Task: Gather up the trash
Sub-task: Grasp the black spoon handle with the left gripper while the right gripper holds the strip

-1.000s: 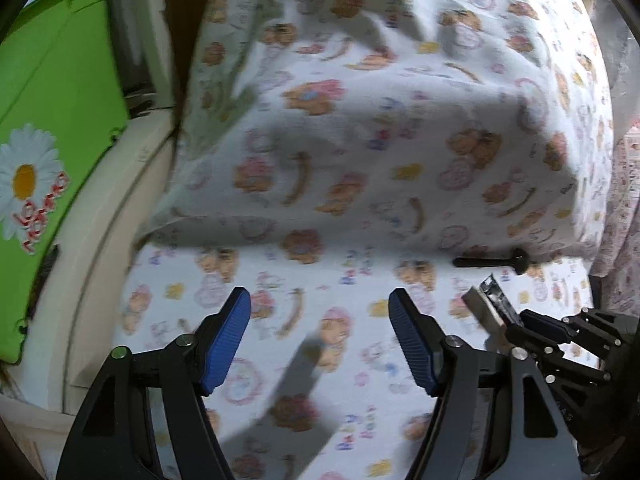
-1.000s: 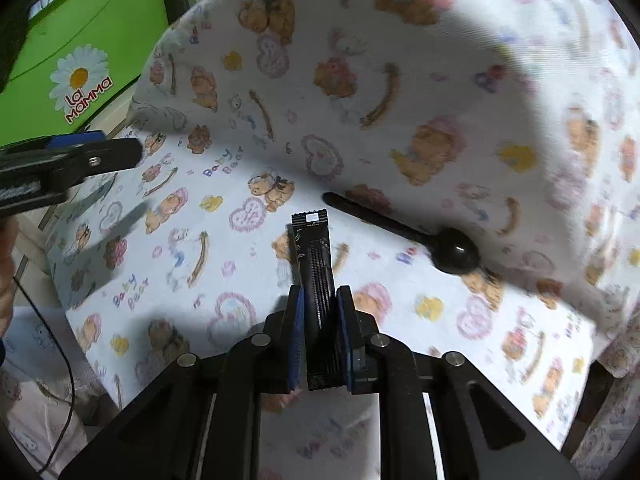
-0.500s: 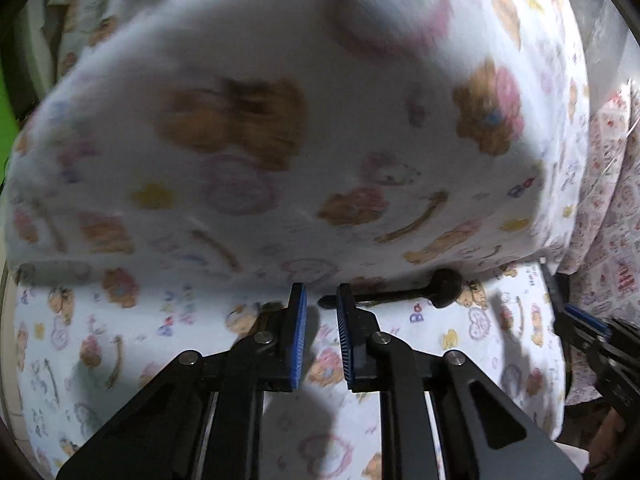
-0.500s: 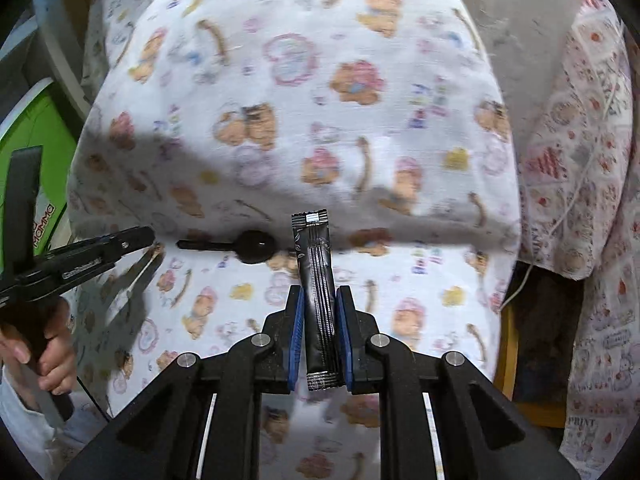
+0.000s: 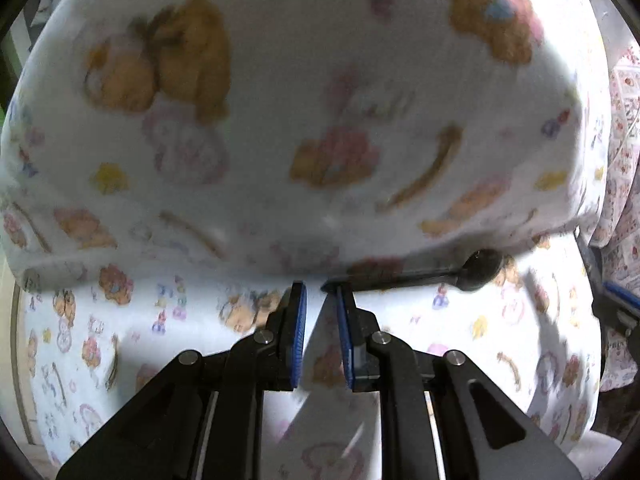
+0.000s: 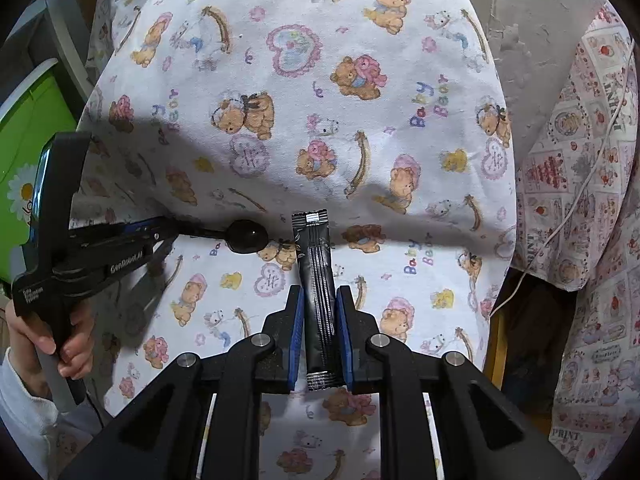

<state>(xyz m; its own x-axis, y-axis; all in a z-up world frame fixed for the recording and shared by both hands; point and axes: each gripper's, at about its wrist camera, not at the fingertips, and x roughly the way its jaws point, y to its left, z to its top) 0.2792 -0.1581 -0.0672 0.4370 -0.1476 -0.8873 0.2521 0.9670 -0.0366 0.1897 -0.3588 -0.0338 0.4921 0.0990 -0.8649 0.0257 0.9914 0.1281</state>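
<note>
A black plastic spoon (image 5: 444, 272) lies on the bear-print seat cover, at the fold below the backrest. My left gripper (image 5: 321, 296) is nearly shut, with a narrow gap, and empty; its tips are at the end of the spoon's handle. In the right wrist view the left gripper (image 6: 162, 232) meets the spoon (image 6: 246, 236) at its handle end. My right gripper (image 6: 317, 300) is shut on a black stick sachet (image 6: 316, 272) and holds it upright above the seat.
The bear-print cover (image 6: 360, 100) wraps the seat and backrest. A green box with a daisy (image 6: 20, 140) stands at the left. A patterned cloth with a white cable (image 6: 580, 160) hangs at the right.
My left gripper has closed from wide open to nearly shut and moved right to the spoon's handle. My right gripper has swung right and back, still holding the sachet.
</note>
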